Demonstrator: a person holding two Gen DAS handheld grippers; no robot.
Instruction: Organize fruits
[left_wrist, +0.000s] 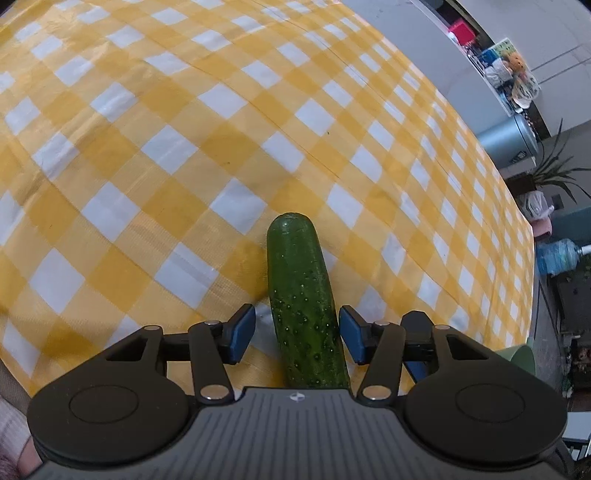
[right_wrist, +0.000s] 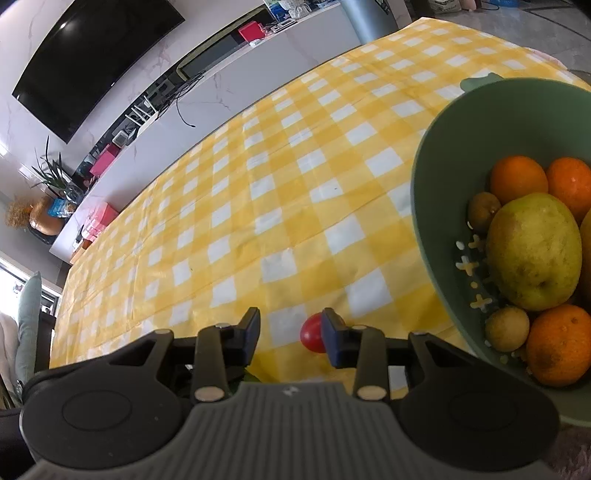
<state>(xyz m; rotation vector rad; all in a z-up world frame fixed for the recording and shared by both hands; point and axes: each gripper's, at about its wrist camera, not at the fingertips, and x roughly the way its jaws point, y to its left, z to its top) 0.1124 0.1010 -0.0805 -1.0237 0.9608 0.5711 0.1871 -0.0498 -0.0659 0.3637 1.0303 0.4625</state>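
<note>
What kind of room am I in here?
Probably a home living or dining room: a table under a yellow checked tablecloth, a wall-mounted TV above a long media cabinet, and a houseplant.

The tablecloth looks like a smooth, slightly glossy plastic sheet with faint creases, and the cucumber on it has shiny, bumpy skin. The bowl appears to be matt green plastic, holding dimpled, faintly glossy oranges and a dull, speckled pear; the tomato is smooth and glossy. Both grippers are matt black plastic with ribbed grey housings, shiny metal pins and smooth blue pads.
</note>
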